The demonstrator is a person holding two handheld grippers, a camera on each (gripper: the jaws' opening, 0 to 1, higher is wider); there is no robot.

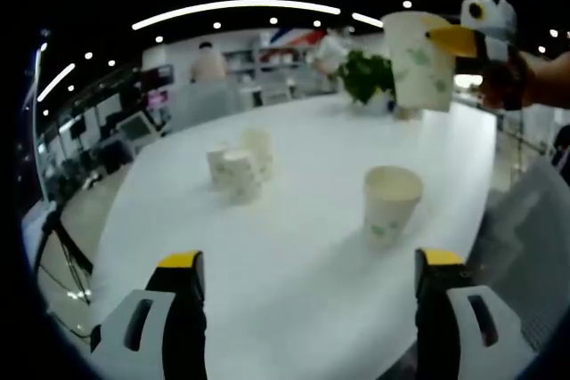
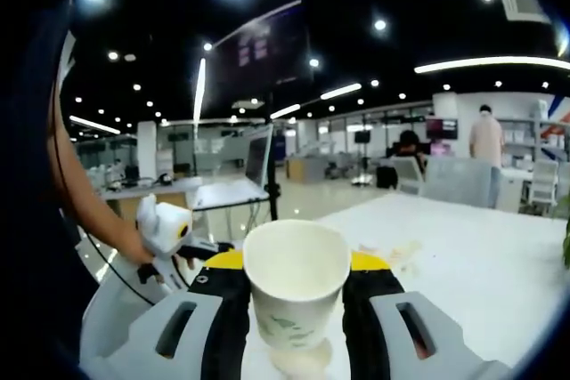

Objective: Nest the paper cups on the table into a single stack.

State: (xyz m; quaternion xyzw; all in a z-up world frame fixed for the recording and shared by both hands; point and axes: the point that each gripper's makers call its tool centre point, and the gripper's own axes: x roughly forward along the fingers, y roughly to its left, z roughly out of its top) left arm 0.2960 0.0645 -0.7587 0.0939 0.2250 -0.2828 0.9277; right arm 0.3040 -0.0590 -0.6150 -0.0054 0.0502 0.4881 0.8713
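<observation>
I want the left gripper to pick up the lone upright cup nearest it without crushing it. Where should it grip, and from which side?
Grip the cup across its side wall, below the rim, coming in level from the left gripper side. It stands upright, mouth open, with bare table around it, and the open fingers already straddle that line. Squeeze gently: thin paper probably buckles.

white green-printed paper cups [image 1: 390,204], white table [image 1: 312,291], yellow-tipped gripper [image 2: 297,269]

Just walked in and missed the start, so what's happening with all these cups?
A person is stacking paper cups with two handheld grippers. The right gripper holds one cup raised above the white table. The left gripper is open and empty, facing an upright cup and a small cluster of cups farther back. Nothing is nested yet.
</observation>
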